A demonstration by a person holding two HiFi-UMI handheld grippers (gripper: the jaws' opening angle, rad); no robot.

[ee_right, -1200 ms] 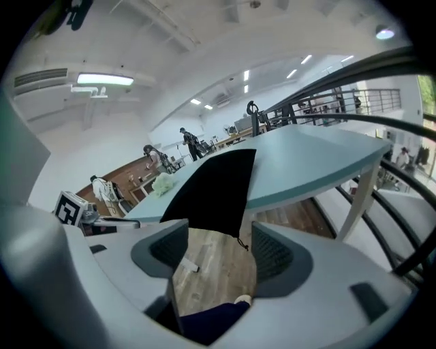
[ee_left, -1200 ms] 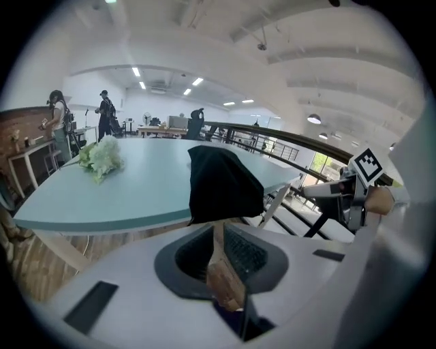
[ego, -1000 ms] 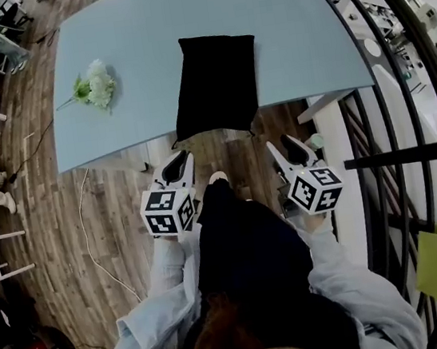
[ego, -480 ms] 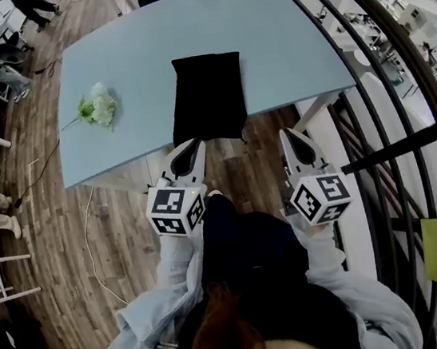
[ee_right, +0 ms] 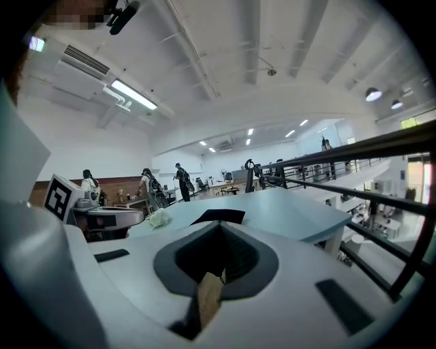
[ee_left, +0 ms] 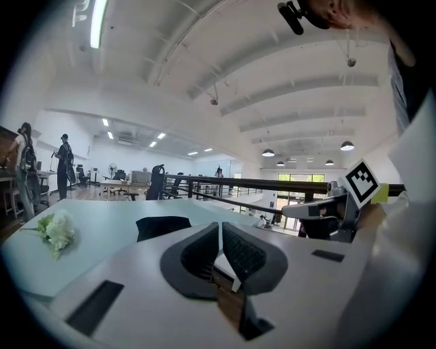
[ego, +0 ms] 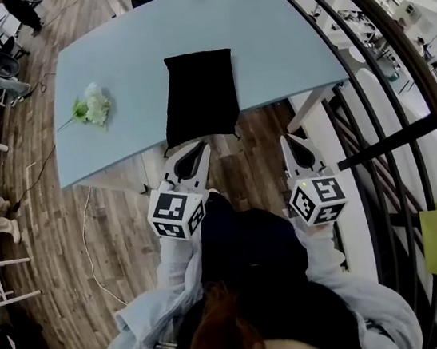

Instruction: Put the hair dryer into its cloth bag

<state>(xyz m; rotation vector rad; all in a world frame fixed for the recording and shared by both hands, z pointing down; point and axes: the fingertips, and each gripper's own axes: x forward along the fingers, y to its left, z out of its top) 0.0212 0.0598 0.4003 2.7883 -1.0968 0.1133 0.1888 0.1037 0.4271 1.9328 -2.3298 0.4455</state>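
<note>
Cloth bag (ego: 199,96): flat at my table's (ego: 279,32) near edge, middle; I cannot see its contents. Flowers (ego: 92,108): left edge. Left gripper (ego: 197,147), right gripper (ego: 290,138): jaws pressed together, empty, off the near edge.

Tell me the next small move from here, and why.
Probably carry the left gripper and right gripper forward to the near edge of the black cloth bag and open their jaws. Both are shut, empty and short of the table, where the bag lies flat. No hair dryer shows in any view.
</note>
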